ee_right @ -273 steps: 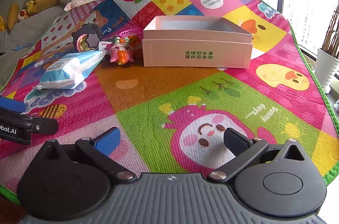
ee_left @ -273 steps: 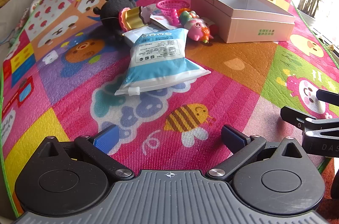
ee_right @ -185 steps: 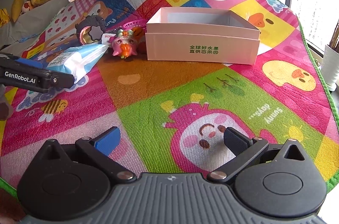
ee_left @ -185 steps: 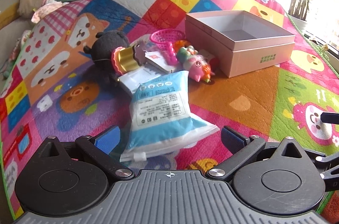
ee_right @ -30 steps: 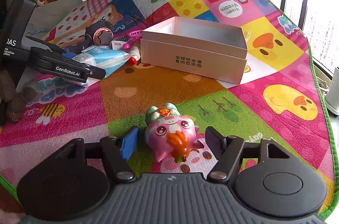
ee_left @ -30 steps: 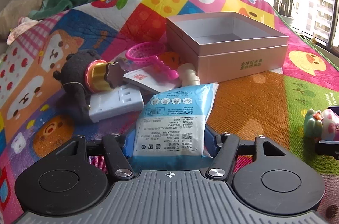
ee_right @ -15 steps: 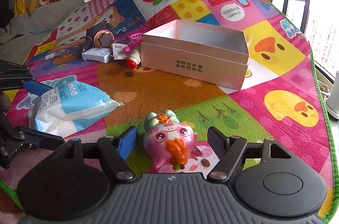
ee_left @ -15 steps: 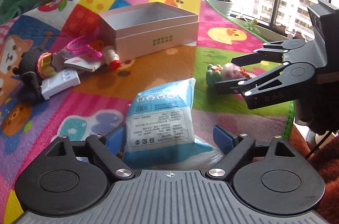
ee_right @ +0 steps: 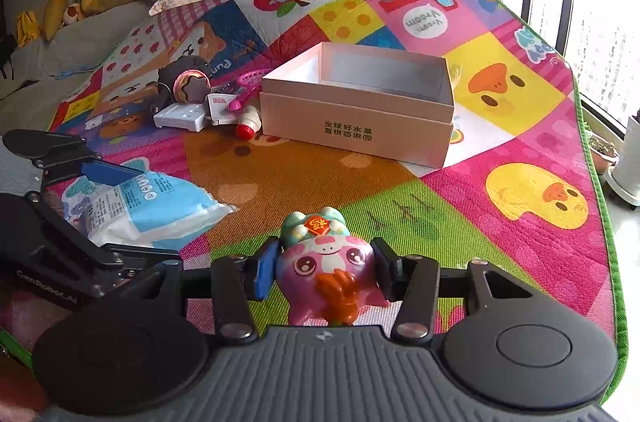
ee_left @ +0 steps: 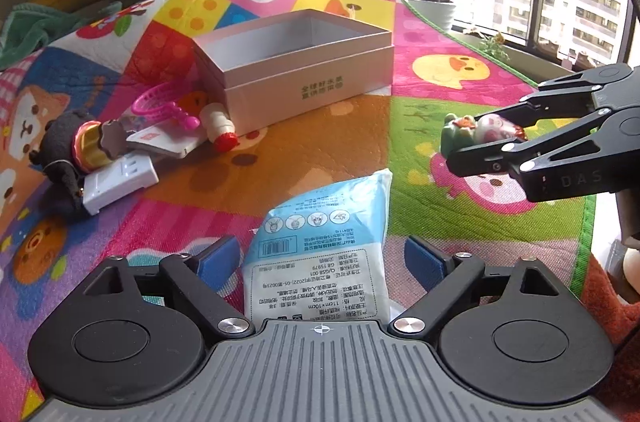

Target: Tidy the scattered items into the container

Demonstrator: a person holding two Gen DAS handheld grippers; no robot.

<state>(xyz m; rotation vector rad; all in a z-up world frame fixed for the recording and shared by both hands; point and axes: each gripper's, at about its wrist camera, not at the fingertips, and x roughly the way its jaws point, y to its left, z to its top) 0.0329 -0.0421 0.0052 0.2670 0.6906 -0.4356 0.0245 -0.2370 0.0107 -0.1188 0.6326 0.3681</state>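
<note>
Pink pig toy [ee_right: 326, 272] sits between the closing right claw [ee_right: 324, 274], box [ee_right: 360, 114] straight ahead; left claw [ee_left: 320, 262] closing, straddles the wipes pack [ee_left: 320, 250] untouching.

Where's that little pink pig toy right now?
The pink pig toy sits between the right gripper's closing jaws, low in the right wrist view, on the play mat well short of the pink box.

Pale pink box [ee_right: 356, 126] with green lettering; pink-and-teal pig toy [ee_right: 326, 262]; blue-and-white packet [ee_left: 320, 262]; multicoloured cartoon-patchwork mat [ee_right: 520, 142].
</note>
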